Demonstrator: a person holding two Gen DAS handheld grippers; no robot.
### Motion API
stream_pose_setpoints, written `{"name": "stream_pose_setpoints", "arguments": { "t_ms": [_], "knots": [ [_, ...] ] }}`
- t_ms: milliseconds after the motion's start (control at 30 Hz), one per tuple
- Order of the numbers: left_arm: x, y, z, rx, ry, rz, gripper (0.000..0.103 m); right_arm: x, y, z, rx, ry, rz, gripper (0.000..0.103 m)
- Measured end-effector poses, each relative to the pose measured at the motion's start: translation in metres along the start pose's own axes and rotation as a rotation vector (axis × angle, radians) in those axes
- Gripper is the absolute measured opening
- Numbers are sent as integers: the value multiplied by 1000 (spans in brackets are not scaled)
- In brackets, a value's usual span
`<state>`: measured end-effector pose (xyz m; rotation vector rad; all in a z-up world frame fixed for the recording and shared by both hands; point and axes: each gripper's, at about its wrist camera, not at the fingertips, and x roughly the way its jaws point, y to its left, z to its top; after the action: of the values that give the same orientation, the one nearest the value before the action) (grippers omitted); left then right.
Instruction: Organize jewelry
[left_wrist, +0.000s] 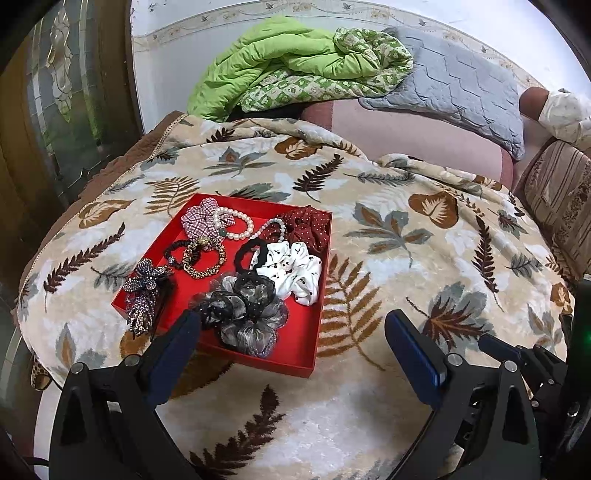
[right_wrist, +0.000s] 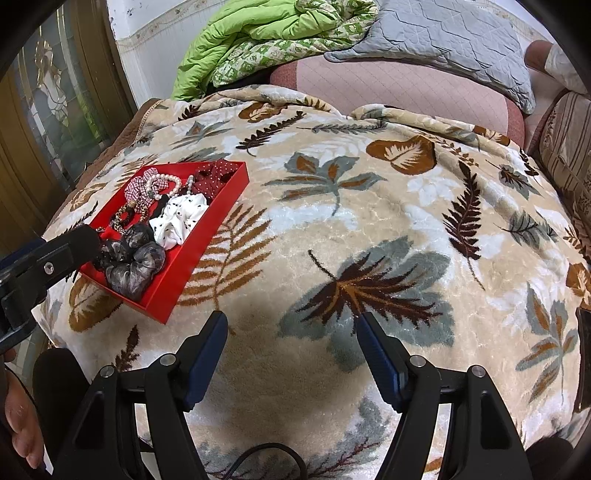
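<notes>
Left gripper (left_wrist: 291, 328) fingers spread wide, nothing pinched, hovering just over the near edge of the red tray (left_wrist: 306, 325), one fingertip close to the sheer grey scrunchie (left_wrist: 243, 314). Right gripper (right_wrist: 291, 328) fingers likewise spread, empty, hanging above bare blanket (right_wrist: 369, 221) well to the right of the tray. Inside the tray, all jumbled together: white dotted scrunchie (left_wrist: 291, 273) touching the grey one, maroon dotted scrunchie (left_wrist: 310, 225) at the far corner, plaid scrunchie (left_wrist: 201, 218) with a pearl bracelet (left_wrist: 236, 223) draped against it, a gold chain bracelet (left_wrist: 205, 260) in the middle, and a jewelled flower clip (left_wrist: 142, 291) hanging over the left wall. Tray sitting on the leaf-print blanket on the bed, green quilt (left_wrist: 266, 66) and grey pillow (left_wrist: 454, 81) piled well behind. Looks like the very start of sorting, nothing yet lifted out. Best approach, probably: go for the grey scrunchie first since nearest, come down steeply, pinch only its top ruffle to avoid snagging the white one beside it. Worth steadying the tray with the right if it slides on the soft blanket. Beads and chain likely slippery, so a low, centred pinch.
</notes>
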<state>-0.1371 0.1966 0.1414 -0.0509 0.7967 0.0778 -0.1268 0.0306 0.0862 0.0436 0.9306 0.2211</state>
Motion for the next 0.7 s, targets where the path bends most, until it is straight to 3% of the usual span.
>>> {"name": "stream_pose_setpoints", "arguments": {
  "t_ms": [700],
  "knots": [
    [-9, 2, 1, -16, -45, 2, 99, -1, 0, -1, -3, -3, -4, 78]
  ]
}}
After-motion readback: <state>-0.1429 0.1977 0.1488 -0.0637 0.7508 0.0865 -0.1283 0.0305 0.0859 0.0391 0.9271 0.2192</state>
